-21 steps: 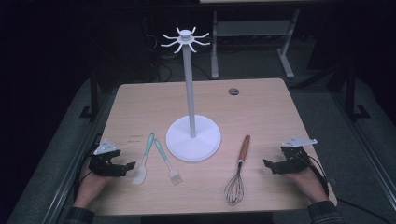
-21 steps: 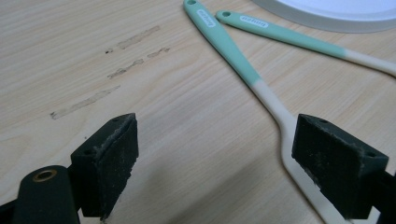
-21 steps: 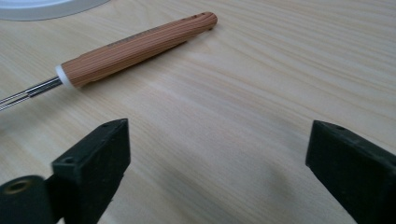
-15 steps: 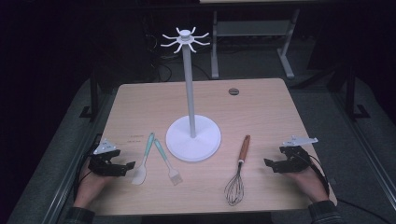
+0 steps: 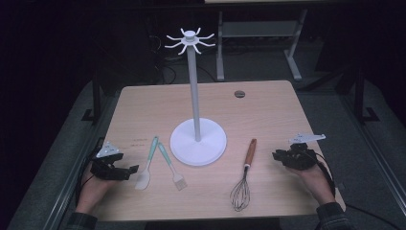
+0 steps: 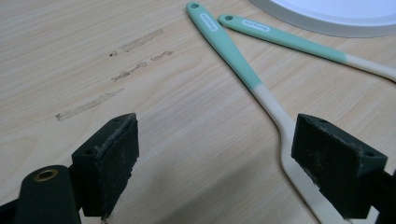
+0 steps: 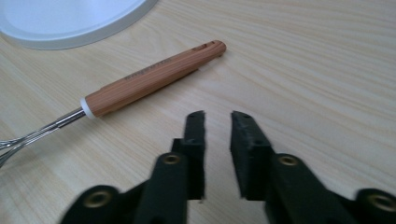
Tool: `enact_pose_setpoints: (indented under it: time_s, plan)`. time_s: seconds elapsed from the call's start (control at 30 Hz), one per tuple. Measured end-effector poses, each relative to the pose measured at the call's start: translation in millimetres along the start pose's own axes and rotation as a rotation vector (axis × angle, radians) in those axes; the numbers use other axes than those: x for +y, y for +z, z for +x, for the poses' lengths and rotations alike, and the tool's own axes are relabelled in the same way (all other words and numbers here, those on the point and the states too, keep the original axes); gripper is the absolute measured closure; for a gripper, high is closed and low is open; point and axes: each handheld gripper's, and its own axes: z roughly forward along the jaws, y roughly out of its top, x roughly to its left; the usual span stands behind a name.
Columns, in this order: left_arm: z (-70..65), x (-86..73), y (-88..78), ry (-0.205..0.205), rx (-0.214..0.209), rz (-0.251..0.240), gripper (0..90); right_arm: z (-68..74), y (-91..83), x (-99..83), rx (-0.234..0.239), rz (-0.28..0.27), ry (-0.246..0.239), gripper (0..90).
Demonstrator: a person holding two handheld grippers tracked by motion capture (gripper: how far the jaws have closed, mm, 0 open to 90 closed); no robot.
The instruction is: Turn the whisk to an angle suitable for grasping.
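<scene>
spatula [image 5: 146, 165] with the teal handle lies at lower left of the high view, beside a teal-handled brush [image 5: 171, 164], their handle ends near each other close to the white stand base [image 5: 198, 142]. the left gripper [image 5: 125, 171] rests on the table [image 5: 143, 103] just left of the spatula's pale blade, jaws spread wide and holding nothing; in the left gripper view the blade's neck runs in front of the right-hand jaw. the right gripper [image 5: 276, 155] sits at lower right, jaws nearly closed with a thin gap and nothing between them, just right of the whisk [image 5: 244, 179], whose wooden handle points up toward the base.

against the pictures from a moment ago, almost nothing has moved: both hands sit where they were and the three utensils are unshifted. i judge the work of hanging utensils on the stand's hooks [image 5: 190, 40] has not begun, with the spatula the likely first pick.

for room: the left gripper is close to the table's left edge, the right one near the right edge. the table's far half is bare save a small dark disc [image 5: 239, 94]. the pole [image 5: 194, 91] rises mid-frame, so a lift toward the hooks should have free air on either side.
</scene>
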Motion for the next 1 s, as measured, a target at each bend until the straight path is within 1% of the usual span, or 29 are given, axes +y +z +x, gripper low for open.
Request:
enact_pose_setpoints:
  time_s: [0.03, 0.07, 0.1, 0.17, 0.43, 0.47, 0.5, 0.53, 0.57, 0.6, 0.63, 0.67, 0.7, 0.73, 0.77, 0.9, 0.93, 0.97, 1.0]
  plan:
    - [-0.1, -0.2, 0.1, 0.000, -0.003, 0.001, 14.9, 0.1, -0.1, 1.1, 0.008, -0.007, 0.003, 82.2]
    - [0.1, -0.8, 0.5, 0.000, -0.005, 0.001, 14.9, -0.3, -0.3, 3.4, 0.017, -0.025, -0.003, 88.5]
    - [0.4, -0.9, 0.5, -0.002, -0.005, -0.001, 14.9, 0.6, -0.7, 4.7, 0.019, -0.023, -0.001, 89.7]
    - [0.7, -0.7, -0.3, -0.002, -0.003, -0.003, 14.9, 0.3, -0.5, 6.1, 0.024, -0.031, 0.000, 89.8]
    - [-0.1, -0.8, -3.0, 0.002, -0.001, -0.012, 15.0, -4.6, 2.1, 17.2, 0.004, -0.029, 0.009, 89.9]
    - [-1.3, -1.8, -2.9, -0.005, -0.006, -0.016, 15.1, -3.9, 5.1, 20.5, -0.018, -0.015, 0.011, 89.9]
    - [-1.3, -1.8, -2.9, -0.005, -0.006, -0.016, 15.1, -3.9, 5.1, 20.5, -0.018, -0.015, 0.011, 89.9]
    - [-1.3, -2.5, -2.8, 0.000, -0.008, -0.007, 15.1, -2.8, 11.0, 24.7, -0.028, -0.001, -0.010, 89.9]
    - [-1.3, -2.5, -2.8, 0.000, -0.008, -0.007, 15.1, -2.8, 11.0, 24.7, -0.028, -0.001, -0.010, 89.9]
    - [-1.1, -2.8, -3.1, -0.008, -0.014, -0.013, 15.1, -2.8, 14.3, 26.9, -0.029, 0.005, -0.013, 89.9]
    - [-1.0, -2.5, -3.7, -0.012, -0.014, -0.017, 15.1, -3.1, 17.8, 29.2, -0.019, 0.005, -0.007, 89.9]
    - [0.0, -2.1, -4.8, -0.013, -0.012, -0.028, 15.1, -3.2, 23.0, 32.6, -0.017, 0.017, -0.010, 89.9]
    - [0.0, -2.1, -4.8, -0.013, -0.012, -0.028, 15.1, -3.2, 23.0, 32.6, -0.017, 0.017, -0.010, 89.9]
    - [0.4, -2.0, -5.2, -0.013, -0.012, -0.027, 15.1, -4.0, 25.6, 34.6, -0.017, 0.021, -0.024, 89.9]
    - [0.7, -2.0, -4.9, -0.010, -0.010, -0.025, 15.1, -4.0, 28.1, 36.6, -0.006, 0.023, -0.012, 89.9]
    - [-0.3, -1.6, -4.0, -0.012, -0.008, -0.020, 15.1, -6.1, 37.6, 43.6, -0.010, 0.018, -0.022, 89.9]
    - [-0.7, -1.0, -3.9, -0.011, -0.011, -0.025, 15.1, -6.8, 42.8, 44.6, -0.009, 0.026, -0.017, 90.0]
    - [-0.7, -1.0, -3.9, -0.011, -0.011, -0.025, 15.1, -6.8, 42.8, 44.6, -0.009, 0.026, -0.017, 90.0]
    - [-0.7, -0.9, -3.8, -0.006, -0.009, -0.024, 15.1, -7.5, 48.2, 44.8, -0.011, 0.039, -0.012, 90.0]
